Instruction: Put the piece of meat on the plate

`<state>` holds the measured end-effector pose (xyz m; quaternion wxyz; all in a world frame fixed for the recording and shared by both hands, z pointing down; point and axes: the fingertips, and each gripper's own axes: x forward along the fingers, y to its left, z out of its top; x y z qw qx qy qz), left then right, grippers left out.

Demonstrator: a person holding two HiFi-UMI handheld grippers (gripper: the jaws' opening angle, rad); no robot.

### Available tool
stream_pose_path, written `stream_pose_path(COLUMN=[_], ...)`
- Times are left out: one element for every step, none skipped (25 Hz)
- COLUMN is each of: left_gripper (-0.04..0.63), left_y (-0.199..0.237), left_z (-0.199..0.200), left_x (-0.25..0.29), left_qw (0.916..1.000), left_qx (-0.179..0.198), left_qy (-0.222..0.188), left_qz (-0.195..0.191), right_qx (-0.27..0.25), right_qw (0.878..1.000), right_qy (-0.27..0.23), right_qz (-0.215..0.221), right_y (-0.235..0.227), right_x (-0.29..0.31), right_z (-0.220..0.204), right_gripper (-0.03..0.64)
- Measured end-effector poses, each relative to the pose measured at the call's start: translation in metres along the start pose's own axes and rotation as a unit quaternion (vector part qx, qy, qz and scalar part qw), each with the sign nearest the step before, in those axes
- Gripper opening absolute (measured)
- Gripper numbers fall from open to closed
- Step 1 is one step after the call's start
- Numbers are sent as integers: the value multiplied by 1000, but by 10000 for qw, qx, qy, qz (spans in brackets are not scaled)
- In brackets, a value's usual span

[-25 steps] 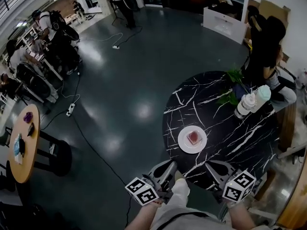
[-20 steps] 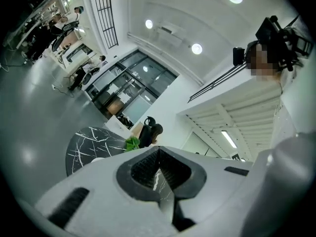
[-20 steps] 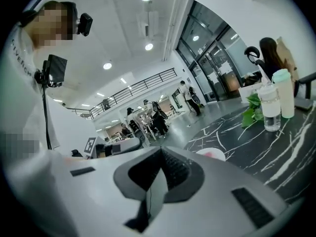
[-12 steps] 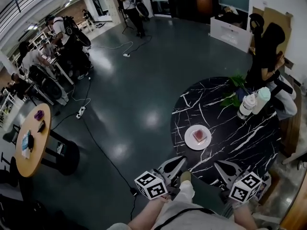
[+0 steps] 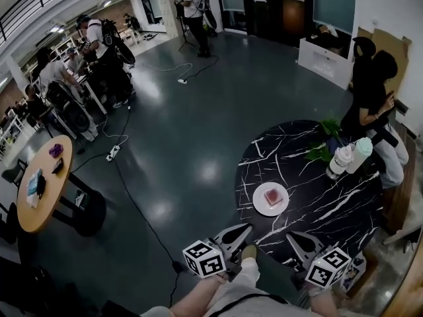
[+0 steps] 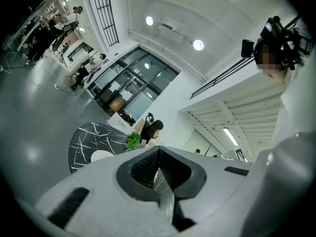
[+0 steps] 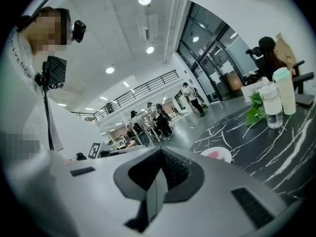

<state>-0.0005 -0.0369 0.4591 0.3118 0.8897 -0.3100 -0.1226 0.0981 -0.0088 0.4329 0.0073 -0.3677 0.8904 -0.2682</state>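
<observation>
Nearest: my left gripper and right gripper, both low at the near rim of the table, tips pointing across it. Each gripper's own view shows its fingers pressed together, seam to seam, with nothing between them — both empty.

Just past the tips, a little ahead and between the two: the plate, white, on the black white-veined tabletop. The meat, a pink-red block, lies on the plate near its middle, apart from both grippers.

Farther across the table, right side: two bottles side by side, one with a pale green cap, and a green plant just beside them. A person in black sits past the far rim.

Off to the left, well apart: a round wooden table with a few small things on it, and a cable trailing over the grey floor. Farthest back — more people by the desks.
</observation>
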Motion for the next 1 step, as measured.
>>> stream_pose_path(left_gripper=[9], left_y=[0], left_z=[-1], left_x=[0], left_qw=[10000], left_qx=[-3], left_qy=[7], left_qz=[13], right_qx=[5], right_qw=[10000], right_qy=[-14], right_qz=[25], right_y=[1], right_x=[1], right_z=[1], right_gripper=[14])
